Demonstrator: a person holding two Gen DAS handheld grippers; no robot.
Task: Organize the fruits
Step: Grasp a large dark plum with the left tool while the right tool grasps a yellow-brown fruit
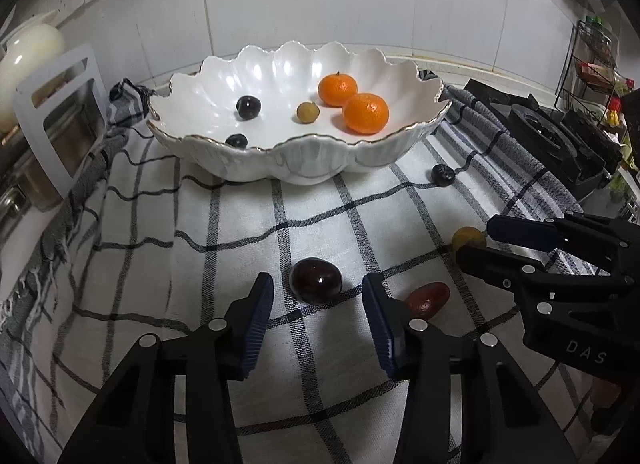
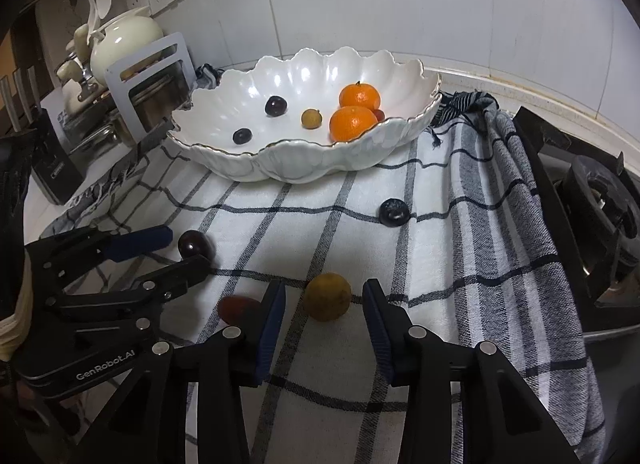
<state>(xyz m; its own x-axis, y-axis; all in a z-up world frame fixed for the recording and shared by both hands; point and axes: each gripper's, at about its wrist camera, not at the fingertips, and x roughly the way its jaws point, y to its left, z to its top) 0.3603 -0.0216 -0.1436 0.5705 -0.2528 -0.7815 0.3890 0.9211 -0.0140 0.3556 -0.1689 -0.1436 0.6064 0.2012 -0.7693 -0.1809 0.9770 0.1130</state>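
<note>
A white scalloped bowl (image 1: 304, 139) (image 2: 296, 141) stands at the back of a checked cloth (image 1: 240, 223). It holds two tangerines (image 1: 366, 112), a small yellowish fruit and two dark fruits. My left gripper (image 1: 317, 280) (image 2: 186, 248) is low over the cloth and open. A dark glossy plum (image 1: 316, 281) (image 2: 195, 244) lies between its fingers, with gaps on both sides. My right gripper (image 2: 325, 286) (image 1: 476, 240) straddles a yellow-brown round fruit (image 2: 328, 296) (image 1: 468, 239) and is open too, its pads clear of the fruit. A red-brown oblong fruit (image 1: 428, 298) (image 2: 240, 308) lies between the two grippers.
Another dark fruit (image 1: 443, 175) (image 2: 394, 212) lies on the cloth to the right of the bowl. A gas stove (image 2: 600, 199) (image 1: 560, 135) borders the cloth on the right. A dish rack (image 1: 60, 123) and a cream teapot (image 2: 124, 39) stand at the left.
</note>
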